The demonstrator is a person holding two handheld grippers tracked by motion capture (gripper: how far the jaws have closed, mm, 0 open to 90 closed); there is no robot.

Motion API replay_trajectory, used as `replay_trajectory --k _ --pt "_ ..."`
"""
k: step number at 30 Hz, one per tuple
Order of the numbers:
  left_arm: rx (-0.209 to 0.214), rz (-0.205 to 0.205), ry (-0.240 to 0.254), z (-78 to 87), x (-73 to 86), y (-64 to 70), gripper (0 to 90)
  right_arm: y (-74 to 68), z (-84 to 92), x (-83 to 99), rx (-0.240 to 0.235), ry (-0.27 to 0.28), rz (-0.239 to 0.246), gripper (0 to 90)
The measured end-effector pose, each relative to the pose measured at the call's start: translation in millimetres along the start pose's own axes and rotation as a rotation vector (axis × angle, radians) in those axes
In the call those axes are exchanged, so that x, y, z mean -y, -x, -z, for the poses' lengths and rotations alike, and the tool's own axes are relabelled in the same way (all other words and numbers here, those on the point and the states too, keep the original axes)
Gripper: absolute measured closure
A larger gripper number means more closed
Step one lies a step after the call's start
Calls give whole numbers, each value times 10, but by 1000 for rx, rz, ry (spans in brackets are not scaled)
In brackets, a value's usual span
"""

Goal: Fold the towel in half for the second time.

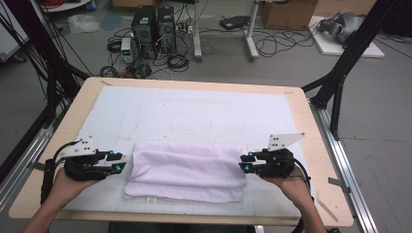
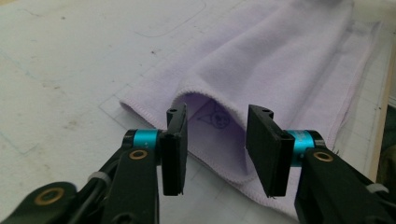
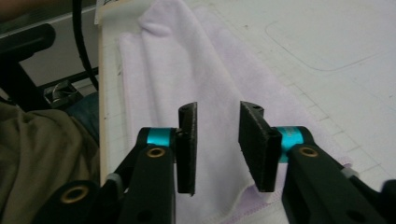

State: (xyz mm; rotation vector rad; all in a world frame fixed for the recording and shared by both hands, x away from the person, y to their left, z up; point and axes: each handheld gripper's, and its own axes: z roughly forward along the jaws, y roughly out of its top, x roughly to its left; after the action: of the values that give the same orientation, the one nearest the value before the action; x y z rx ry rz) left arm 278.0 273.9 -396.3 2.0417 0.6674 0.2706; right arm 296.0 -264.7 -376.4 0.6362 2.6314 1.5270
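Both forearms at near bench edge | left hand-held gripper (image 1: pixel 118 160) and right hand-held gripper (image 1: pixel 245 162): my jaws part-open, holding nothing | folded lilac towel (image 1: pixel 187 171) between them on white mat (image 1: pixel 194 114), long axis left-right, ends equally near

Grey floor (image 1: pixel 291 73), tangled cables (image 1: pixel 145 68), computer towers (image 1: pixel 154 26), cardboard box (image 1: pixel 286 13)

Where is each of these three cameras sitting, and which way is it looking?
High view: above the person's side, looking forward and down on the table; forearms, left gripper, right gripper.
Left gripper view: rides the left gripper, facing the towel's end.
Right gripper view: rides the right gripper, facing the opposite end.
All share the lilac towel.
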Motion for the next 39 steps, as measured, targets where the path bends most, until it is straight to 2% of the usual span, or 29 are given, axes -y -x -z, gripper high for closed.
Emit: replay_trajectory --k 3,5,6,7,8,10,12,14,17,21,24,26,28,29,31,33,36,39 --pt "17 16 -8 -163 -22 19 492 -1 -157 38 16 -41 10 594" --pt "22 11 -29 -249 -25 27 493 4 -286 89 11 -77 12 572" --pt "27 6 -49 -292 -23 25 527 1 -326 105 20 -94 17 560" --pt "22 2 -67 -345 -13 29 612 0 -374 126 34 -122 26 558" --pt "21 5 -79 -372 -6 30 659 9 -425 157 35 -132 29 559" --pt "39 2 -90 -410 18 31 829 21 -492 204 53 -148 28 581" --pt "51 9 -97 -408 47 23 866 35 -537 249 62 -167 28 676" --pt "53 19 -88 -349 74 25 870 51 -571 298 76 -188 40 796" --pt "56 29 -67 -217 96 32 871 42 -575 318 64 -196 37 890" --pt "67 32 -41 -11 124 76 871 -93 -442 258 44 -140 69 894" --pt "86 17 -36 96 153 158 865 -224 -306 226 39 -98 91 894" --pt "59 6 -49 139 170 195 760 -297 -214 217 33 -67 106 892" --pt "23 17 -41 159 162 189 598 -324 -189 211 41 -82 114 819" --pt "14 21 -34 158 152 185 569 -317 -213 213 66 -104 123 792" --pt "5 18 -17 128 100 180 544 -279 -276 219 72 -123 125 762" --pt "18 4 -12 72 54 191 573 -219 -368 224 78 -132 134 749" --pt "41 -38 -44 -79 9 212 662 -120 -505 230 81 -160 132 728" --pt "68 -60 -84 -241 26 233 679 -70 -605 238 91 -187 143 696"
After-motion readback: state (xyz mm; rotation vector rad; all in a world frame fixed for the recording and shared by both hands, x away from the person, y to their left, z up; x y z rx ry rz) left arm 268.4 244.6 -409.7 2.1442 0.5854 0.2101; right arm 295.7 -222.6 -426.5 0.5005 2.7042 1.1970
